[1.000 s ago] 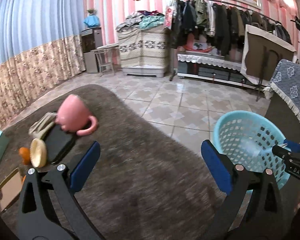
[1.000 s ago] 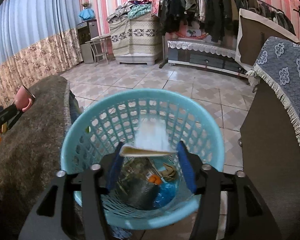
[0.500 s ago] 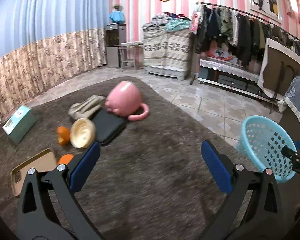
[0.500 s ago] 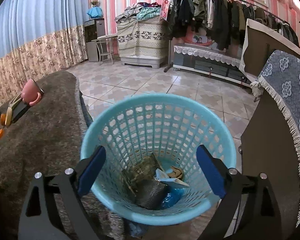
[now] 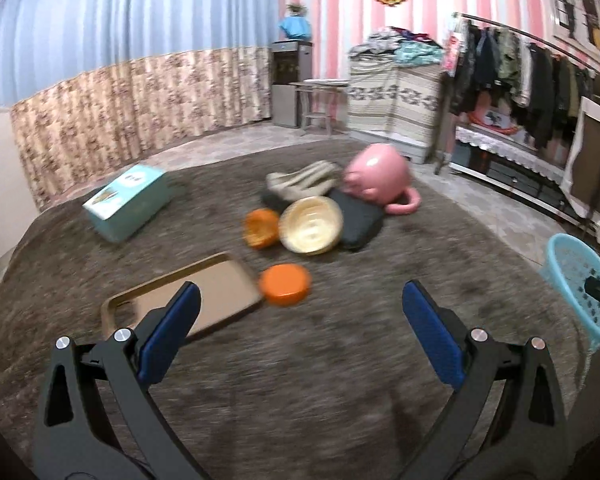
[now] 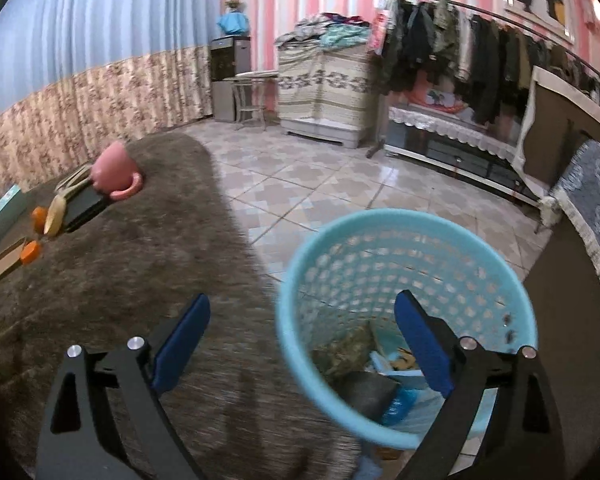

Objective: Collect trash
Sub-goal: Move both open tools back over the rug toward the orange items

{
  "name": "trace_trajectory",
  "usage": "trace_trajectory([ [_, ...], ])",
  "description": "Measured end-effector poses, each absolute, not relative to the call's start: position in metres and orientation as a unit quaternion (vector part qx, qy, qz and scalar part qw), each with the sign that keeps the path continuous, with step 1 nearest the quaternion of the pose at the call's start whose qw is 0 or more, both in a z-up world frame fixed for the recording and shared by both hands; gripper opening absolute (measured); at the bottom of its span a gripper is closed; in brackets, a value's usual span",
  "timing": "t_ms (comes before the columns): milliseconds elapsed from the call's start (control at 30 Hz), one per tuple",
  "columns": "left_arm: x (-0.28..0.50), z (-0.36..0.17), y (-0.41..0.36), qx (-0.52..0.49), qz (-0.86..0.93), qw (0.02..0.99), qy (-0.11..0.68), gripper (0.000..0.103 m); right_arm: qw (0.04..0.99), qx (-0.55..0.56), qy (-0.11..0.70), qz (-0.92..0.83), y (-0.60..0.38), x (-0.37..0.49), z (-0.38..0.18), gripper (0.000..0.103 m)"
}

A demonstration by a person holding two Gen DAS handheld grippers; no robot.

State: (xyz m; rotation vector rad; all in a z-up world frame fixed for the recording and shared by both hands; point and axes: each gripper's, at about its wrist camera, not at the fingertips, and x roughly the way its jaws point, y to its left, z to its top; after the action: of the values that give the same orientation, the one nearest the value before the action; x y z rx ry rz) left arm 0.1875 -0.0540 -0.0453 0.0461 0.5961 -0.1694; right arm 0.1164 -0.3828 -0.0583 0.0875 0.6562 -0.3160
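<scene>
The left black 2-finger gripper with blue pads (image 5: 300,320) has its jaws spread wide, holding nothing. The right black 2-finger gripper with blue pads (image 6: 302,334) gapes equally wide, also unloaded.

Basket (image 5: 580,288) at 3 o'clock in left view: cut by frame edge, part behind a dark gripper tip. Trash (image 6: 360,364) in basket, right view: blurred, items unidentifiable, part hidden by right finger (image 6: 424,350). Box (image 5: 128,206) print illegible.

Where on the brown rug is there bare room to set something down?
Bare: the brown rug between the left gripper and blue basket. Crowded: the far cluster of pink mug, cream bowl, orange lid and tray.
</scene>
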Motion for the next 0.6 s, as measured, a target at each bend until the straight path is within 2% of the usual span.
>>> trace_trajectory([
  [367, 0.212, -0.067, 0.036, -0.003, -0.013, 0.945, 0.325, 0.097, 0.939, 0.021, 0.333, -0.085, -0.314, 0.158, -0.072, 0.092],
  [600, 0.232, -0.070, 0.067, -0.016, 0.012, 0.941, 0.337, 0.097, 0.939, 0.007, 0.339, -0.049, -0.281, 0.176, -0.076, 0.092],
])
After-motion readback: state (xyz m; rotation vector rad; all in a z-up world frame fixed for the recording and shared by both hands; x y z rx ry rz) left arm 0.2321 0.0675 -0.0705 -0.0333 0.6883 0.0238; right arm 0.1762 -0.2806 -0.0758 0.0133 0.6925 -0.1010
